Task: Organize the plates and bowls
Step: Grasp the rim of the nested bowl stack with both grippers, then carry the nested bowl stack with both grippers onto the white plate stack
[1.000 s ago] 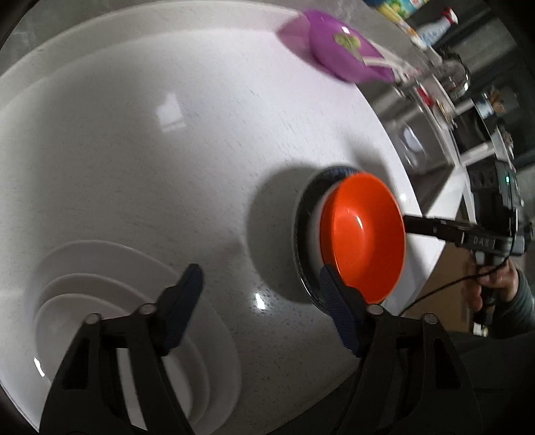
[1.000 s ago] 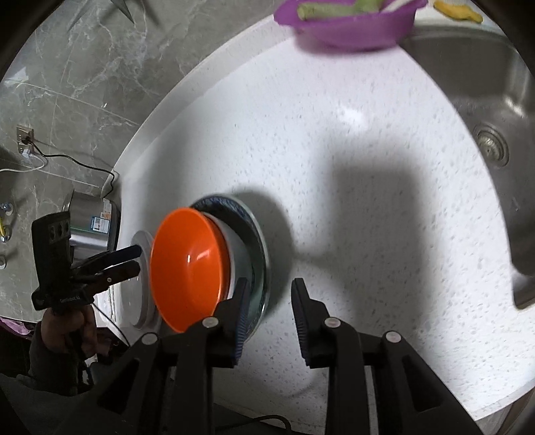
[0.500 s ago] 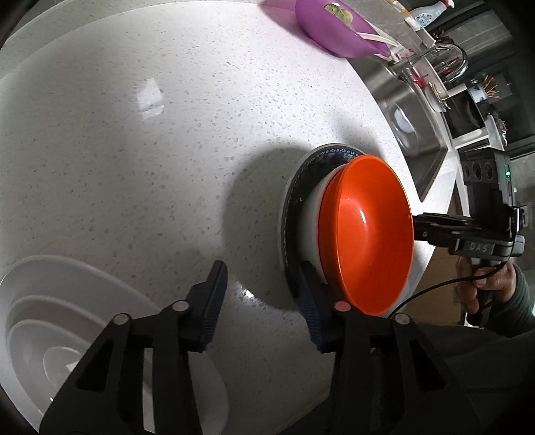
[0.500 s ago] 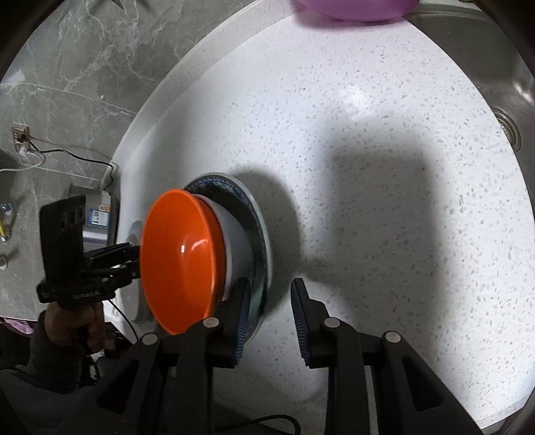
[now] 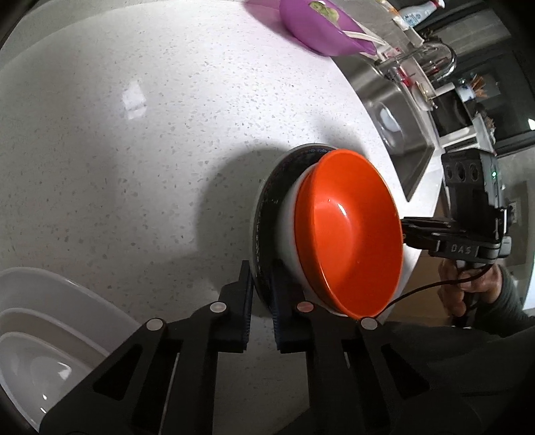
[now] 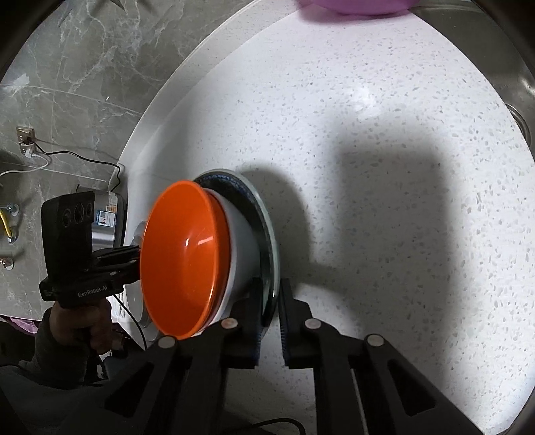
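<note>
An orange bowl (image 5: 351, 231) sits in a white bowl (image 5: 289, 241) on a dark blue-patterned plate (image 5: 267, 207) on the white speckled counter. My left gripper (image 5: 260, 291) is shut on the plate's near rim. My right gripper (image 6: 269, 297) is shut on the opposite rim of the same plate (image 6: 264, 217); the orange bowl (image 6: 180, 264) and white bowl (image 6: 242, 234) show there too. Each gripper appears in the other's view, behind the orange bowl. A stack of white oval dishes (image 5: 43, 338) lies at the lower left in the left wrist view.
A purple bowl (image 5: 321, 30) with food stands at the far side of the counter. A steel sink (image 5: 394, 110) with a tap lies beyond the stack. In the right wrist view a metal appliance (image 6: 110, 217) and a grey marble wall (image 6: 67, 83) are at the left.
My left gripper moved from over the white dishes to the plate and shut on its rim. My right gripper came closer and shut on the other rim.
</note>
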`<action>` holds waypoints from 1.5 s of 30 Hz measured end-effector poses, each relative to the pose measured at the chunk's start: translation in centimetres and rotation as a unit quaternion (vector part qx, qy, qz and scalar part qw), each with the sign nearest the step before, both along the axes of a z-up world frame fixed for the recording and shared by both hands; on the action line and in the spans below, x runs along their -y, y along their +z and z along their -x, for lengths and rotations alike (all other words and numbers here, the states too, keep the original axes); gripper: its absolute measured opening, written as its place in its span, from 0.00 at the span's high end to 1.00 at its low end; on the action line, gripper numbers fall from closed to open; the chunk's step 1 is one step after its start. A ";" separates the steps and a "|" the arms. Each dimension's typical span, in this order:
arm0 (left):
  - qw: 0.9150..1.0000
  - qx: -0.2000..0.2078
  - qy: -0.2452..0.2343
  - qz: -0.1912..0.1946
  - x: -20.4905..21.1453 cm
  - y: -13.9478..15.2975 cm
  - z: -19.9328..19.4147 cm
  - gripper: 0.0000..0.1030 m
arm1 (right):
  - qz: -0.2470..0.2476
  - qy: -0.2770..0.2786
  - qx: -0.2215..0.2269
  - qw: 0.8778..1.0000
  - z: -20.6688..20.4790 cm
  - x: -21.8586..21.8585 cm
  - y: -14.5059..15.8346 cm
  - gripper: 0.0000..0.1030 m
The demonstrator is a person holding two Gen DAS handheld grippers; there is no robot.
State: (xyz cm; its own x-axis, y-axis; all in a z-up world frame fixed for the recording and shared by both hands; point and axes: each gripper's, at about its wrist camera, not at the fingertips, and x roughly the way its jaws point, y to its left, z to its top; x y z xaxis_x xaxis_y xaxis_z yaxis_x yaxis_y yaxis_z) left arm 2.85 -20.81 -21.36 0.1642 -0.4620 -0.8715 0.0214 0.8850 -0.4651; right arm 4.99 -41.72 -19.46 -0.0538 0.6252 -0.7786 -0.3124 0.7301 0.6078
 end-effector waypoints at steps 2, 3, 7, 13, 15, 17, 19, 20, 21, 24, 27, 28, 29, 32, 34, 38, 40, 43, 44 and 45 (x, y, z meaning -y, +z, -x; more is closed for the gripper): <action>1.000 0.002 0.002 0.001 0.2 0.0 -0.1 0.92 | -0.003 0.001 0.001 1.000 0.0 0.1 0.0 0.89; 1.000 0.002 0.004 0.002 0.2 0.0 -0.2 0.92 | -0.005 -0.002 0.000 1.000 0.1 0.2 0.0 0.89; 1.000 0.003 0.006 0.008 0.4 -0.1 -0.1 0.92 | -0.011 -0.006 0.001 1.000 0.5 0.3 0.0 0.89; 1.000 0.006 0.009 0.020 0.1 -0.2 0.2 0.93 | -0.018 -0.008 0.002 1.000 0.6 0.9 -0.1 0.89; 1.000 0.009 0.010 0.021 0.1 -0.1 0.2 0.93 | -0.022 -0.010 0.002 1.000 0.6 1.0 -0.2 0.89; 1.000 0.010 0.010 0.021 0.1 -0.1 0.3 0.93 | -0.025 -0.011 0.001 1.000 0.7 1.1 -0.2 0.89; 1.000 0.012 0.010 0.021 0.2 -0.1 0.3 0.93 | -0.024 -0.011 0.004 1.000 0.7 1.0 -0.1 0.89; 1.000 0.013 0.010 0.020 0.3 -0.1 0.3 0.93 | -0.025 -0.012 0.006 1.000 0.7 1.1 0.0 0.89; 1.000 0.014 0.010 0.021 0.1 -0.1 0.3 0.93 | -0.025 -0.013 0.007 1.000 0.7 1.0 0.0 0.89; 1.000 0.016 0.011 0.022 0.1 -0.2 0.3 0.93 | -0.024 -0.013 0.010 1.000 0.6 0.9 0.2 0.89; 0.999 0.018 0.012 0.023 -0.2 -0.1 0.3 0.94 | -0.024 -0.009 0.014 1.000 0.7 0.8 0.5 0.89; 0.999 0.019 0.013 0.024 -0.3 0.0 0.3 0.94 | -0.024 -0.009 0.014 1.000 0.8 0.7 0.6 0.89; 0.999 0.020 0.015 0.026 -0.4 0.2 0.3 0.94 | -0.023 -0.008 0.015 1.000 0.8 0.7 0.7 0.89; 0.999 0.021 0.017 0.026 -0.6 0.7 0.3 0.94 | -0.024 -0.010 0.012 1.000 0.7 0.6 0.9 0.89; 0.999 0.022 0.016 0.026 -1.0 1.1 0.3 0.94 | -0.024 -0.007 0.013 1.000 0.8 0.4 1.3 0.89; 0.999 0.022 0.025 0.024 -1.6 2.3 0.6 0.94 | -0.025 0.001 0.016 1.000 0.6 -0.2 2.5 0.89; 0.999 0.021 0.034 0.025 -1.9 2.9 0.8 0.94 | -0.027 0.005 0.016 0.999 0.6 -0.5 3.1 0.89; 0.998 0.027 0.045 0.025 -2.5 4.3 1.6 0.94 | -0.029 0.015 0.018 0.999 0.5 -1.0 4.1 0.89; 0.998 0.030 0.051 0.025 -2.8 4.8 1.9 0.94 | -0.030 0.020 0.018 0.999 0.5 -1.2 4.4 0.89; 0.998 0.033 0.056 0.024 -3.1 5.4 2.2 0.94 | -0.031 0.025 0.019 0.999 0.5 -1.5 4.7 0.89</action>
